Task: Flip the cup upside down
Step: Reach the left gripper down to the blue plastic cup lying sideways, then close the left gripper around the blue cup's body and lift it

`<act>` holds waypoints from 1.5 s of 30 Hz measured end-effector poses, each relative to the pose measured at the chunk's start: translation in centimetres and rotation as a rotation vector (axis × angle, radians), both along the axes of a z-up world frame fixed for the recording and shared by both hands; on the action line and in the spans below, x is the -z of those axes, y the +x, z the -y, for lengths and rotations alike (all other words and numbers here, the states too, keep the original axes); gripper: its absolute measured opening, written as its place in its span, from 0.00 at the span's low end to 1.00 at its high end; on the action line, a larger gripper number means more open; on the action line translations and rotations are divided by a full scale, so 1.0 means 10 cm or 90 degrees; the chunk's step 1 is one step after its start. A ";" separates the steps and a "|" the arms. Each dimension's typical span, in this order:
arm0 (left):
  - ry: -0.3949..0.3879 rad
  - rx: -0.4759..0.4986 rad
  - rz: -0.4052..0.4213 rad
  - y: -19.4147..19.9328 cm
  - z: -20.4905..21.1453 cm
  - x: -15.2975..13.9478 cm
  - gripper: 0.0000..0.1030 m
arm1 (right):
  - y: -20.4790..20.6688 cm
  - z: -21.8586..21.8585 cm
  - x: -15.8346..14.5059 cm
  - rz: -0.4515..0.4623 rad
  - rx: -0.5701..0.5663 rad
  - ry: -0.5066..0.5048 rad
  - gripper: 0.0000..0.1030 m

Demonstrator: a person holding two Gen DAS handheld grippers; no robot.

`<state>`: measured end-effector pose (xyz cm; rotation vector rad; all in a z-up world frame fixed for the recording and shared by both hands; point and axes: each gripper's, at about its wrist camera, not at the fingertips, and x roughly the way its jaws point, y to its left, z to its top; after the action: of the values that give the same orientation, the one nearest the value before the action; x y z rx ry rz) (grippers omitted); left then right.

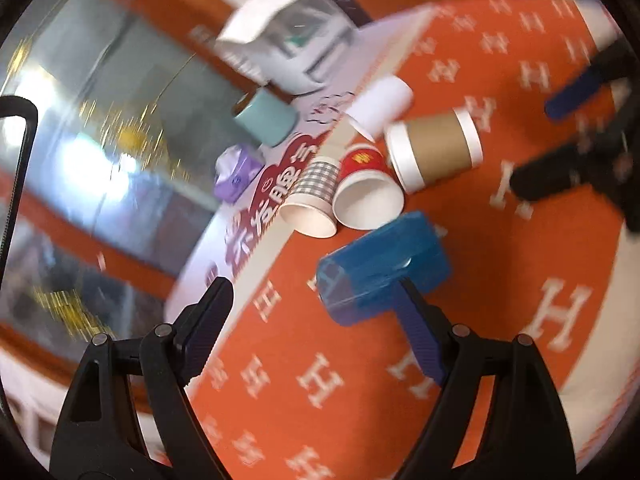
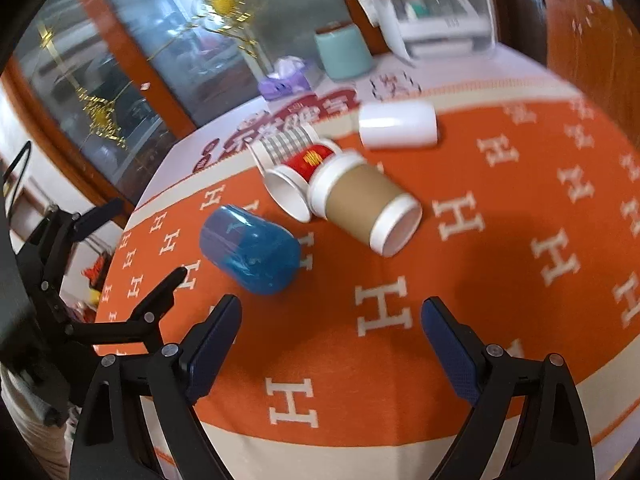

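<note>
1. Both views are evenly and brightly lit by diffuse daylight.
2. Strong glare is seen on the glass cabinet (image 1: pixel 100 152) in the left wrist view.
3. Motion blur is present throughout, heaviest in the backgrounds.
4. A soft shadow is cast on the orange tablecloth (image 2: pixel 480 280).
5. Fisheye curvature and dark vignetting are visible at all edges.

- Repeated white letter "H" woven all over the orange cloth (image 2: pixel 500 168), row upon row.
- Large red Chinese characters printed on the white sheet (image 2: pixel 460 76) beyond the cloth's far edge; too blurred to read with certainty.
- Yellow emblem on the red cup (image 2: pixel 310 162), not legible as text.
- Small dark marking on the front of the white printer (image 2: pixel 440 28), too blurred to read.
</note>
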<state>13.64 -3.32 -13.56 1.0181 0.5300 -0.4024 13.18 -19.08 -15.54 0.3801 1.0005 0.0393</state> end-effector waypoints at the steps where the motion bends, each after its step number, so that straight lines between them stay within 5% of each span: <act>1: 0.025 0.021 0.007 0.02 0.03 0.08 0.78 | 0.02 0.02 0.07 -0.010 0.003 0.007 0.88; 10: 0.129 0.130 -0.014 0.18 0.21 0.55 0.78 | 0.22 0.36 0.58 -0.065 0.050 0.064 0.87; 23: 0.246 0.245 -0.130 0.42 0.46 0.87 0.78 | 0.28 0.45 0.71 -0.074 0.046 0.100 0.87; 25: 0.252 0.252 -0.151 0.45 0.49 0.92 0.69 | 0.27 0.47 0.70 -0.073 0.046 0.100 0.86; 33: 0.223 0.212 -0.173 0.51 0.55 0.85 0.66 | 0.16 0.53 0.62 -0.060 0.057 0.105 0.85; 45: 0.150 -0.026 -0.340 0.36 0.62 0.43 0.63 | -0.13 0.62 0.36 -0.022 0.065 0.126 0.84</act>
<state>17.28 -9.48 -17.90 1.1241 1.0952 -0.5899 11.89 -25.24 -19.11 0.6137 1.0134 0.0392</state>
